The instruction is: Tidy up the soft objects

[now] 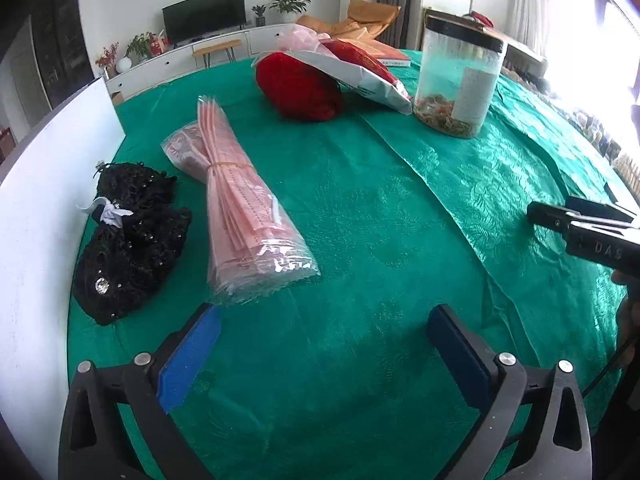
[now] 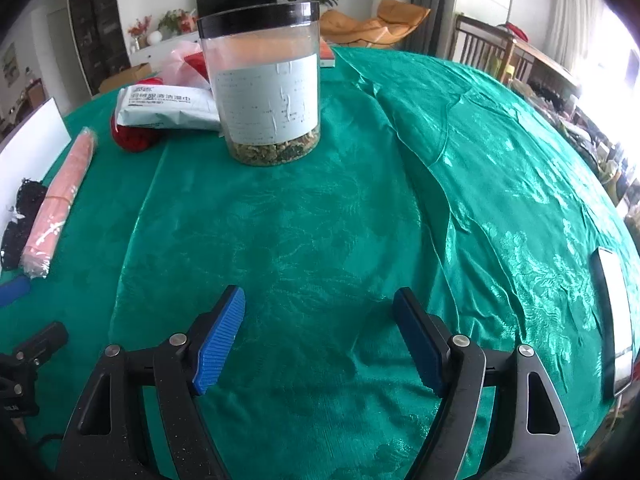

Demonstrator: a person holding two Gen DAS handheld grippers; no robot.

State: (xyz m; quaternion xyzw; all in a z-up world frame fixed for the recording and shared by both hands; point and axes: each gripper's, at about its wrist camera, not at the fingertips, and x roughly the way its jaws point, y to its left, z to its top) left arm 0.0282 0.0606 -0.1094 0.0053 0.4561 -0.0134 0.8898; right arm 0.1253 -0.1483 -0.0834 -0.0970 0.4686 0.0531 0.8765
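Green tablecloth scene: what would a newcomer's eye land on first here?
Probably the shiny green tablecloth that fills both views, and the tall clear jar with a black lid standing upright at the far middle. To the left lie a red yarn ball, a pink plastic-wrapped bundle and a black beaded net bag beside a white board. Both the left claw and right claw are open and hold nothing.

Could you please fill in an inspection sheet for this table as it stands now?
Surface: green tablecloth, wrinkled.
Job's things: black beaded pouch, pink plastic-wrapped bundle, red yarn ball, all lying apart from the claws.
Clutter: clear jar upright with lid on; white packet resting on the yarn; white board.
Grippers: left claw open, empty; right claw open, empty.
Cables: nothing seen.
Surroundings: television, potted plants.
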